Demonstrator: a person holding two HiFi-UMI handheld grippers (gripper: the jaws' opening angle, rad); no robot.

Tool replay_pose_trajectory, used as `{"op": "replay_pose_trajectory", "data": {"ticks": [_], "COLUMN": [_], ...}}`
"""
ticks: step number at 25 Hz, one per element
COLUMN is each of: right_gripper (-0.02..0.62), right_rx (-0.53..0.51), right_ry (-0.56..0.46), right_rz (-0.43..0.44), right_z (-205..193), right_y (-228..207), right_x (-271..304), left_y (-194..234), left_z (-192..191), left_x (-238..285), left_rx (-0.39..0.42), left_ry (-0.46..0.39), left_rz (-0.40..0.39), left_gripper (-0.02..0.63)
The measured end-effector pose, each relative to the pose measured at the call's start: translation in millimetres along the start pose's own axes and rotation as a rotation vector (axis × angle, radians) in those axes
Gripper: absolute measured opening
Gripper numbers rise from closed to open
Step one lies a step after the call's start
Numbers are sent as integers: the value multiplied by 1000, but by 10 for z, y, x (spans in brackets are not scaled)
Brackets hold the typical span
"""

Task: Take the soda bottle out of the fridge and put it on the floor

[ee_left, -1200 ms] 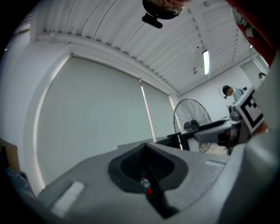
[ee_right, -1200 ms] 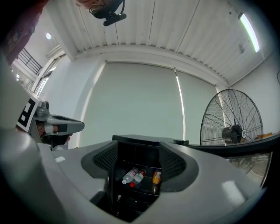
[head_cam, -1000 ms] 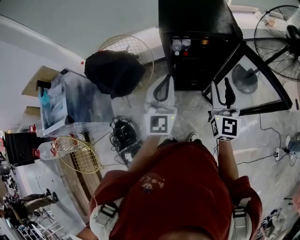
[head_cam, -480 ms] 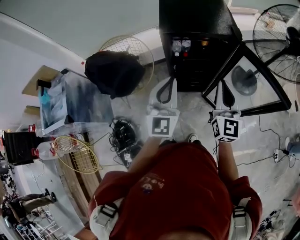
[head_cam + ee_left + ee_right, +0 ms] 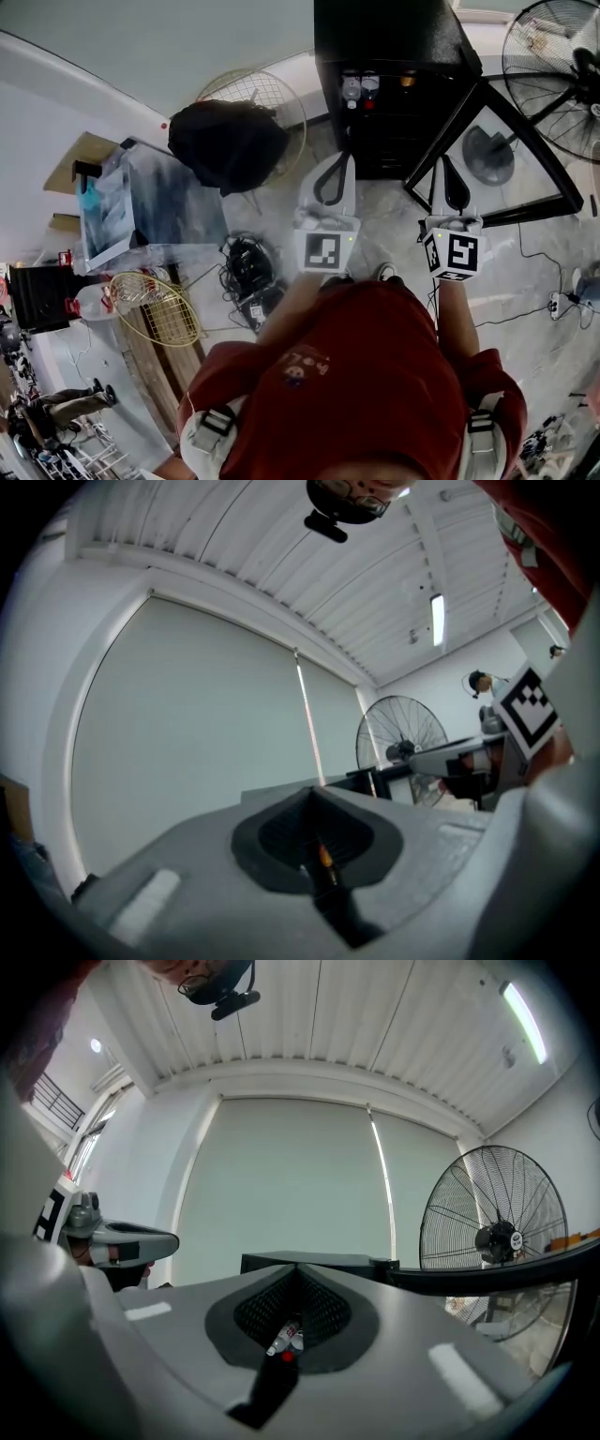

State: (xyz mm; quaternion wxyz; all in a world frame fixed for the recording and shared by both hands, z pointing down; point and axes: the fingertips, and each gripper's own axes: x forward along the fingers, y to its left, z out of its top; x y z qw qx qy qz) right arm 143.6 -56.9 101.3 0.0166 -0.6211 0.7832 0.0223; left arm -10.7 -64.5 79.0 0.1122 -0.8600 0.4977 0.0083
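Observation:
A black fridge [image 5: 394, 56] stands ahead with its glass door [image 5: 511, 155] swung open to the right. On its top shelf stand a clear bottle [image 5: 352, 91], a red-labelled bottle [image 5: 371, 88] and a brownish one [image 5: 408, 82]; I cannot tell which is the soda. My left gripper [image 5: 339, 164] [image 5: 313, 792] is shut and empty, a short way in front of the shelves. My right gripper [image 5: 450, 169] [image 5: 298, 1269] is shut on nothing, near the door's edge. Bottles [image 5: 286, 1337] show through the slot between its jaws.
A large standing fan [image 5: 553, 66] [image 5: 492, 1241] is right of the fridge. A black bag [image 5: 230, 141] lies on a round wire chair at left, with cables [image 5: 248, 272] on the floor beside my feet. A power strip [image 5: 562, 305] lies at right.
The right gripper's jaws have come together with nothing between them. The left gripper has edged slightly toward the fridge.

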Motion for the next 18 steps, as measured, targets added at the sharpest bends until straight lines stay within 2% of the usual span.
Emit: {"op": "replay_pose_trajectory", "data": {"ticks": [7, 18], "right_gripper": [0, 0], "right_rx": [-3, -18], "right_ry": [-4, -6], "right_rz": [2, 6], "right_z": [15, -55], "right_y": [0, -32], "right_x": [-36, -33], "left_y": [-15, -50], "left_z": [-3, -43], "left_x": [-28, -15], "left_rx": [-19, -2], "left_ry": [8, 10], "left_rz": [6, 3], "left_gripper": [0, 0]}}
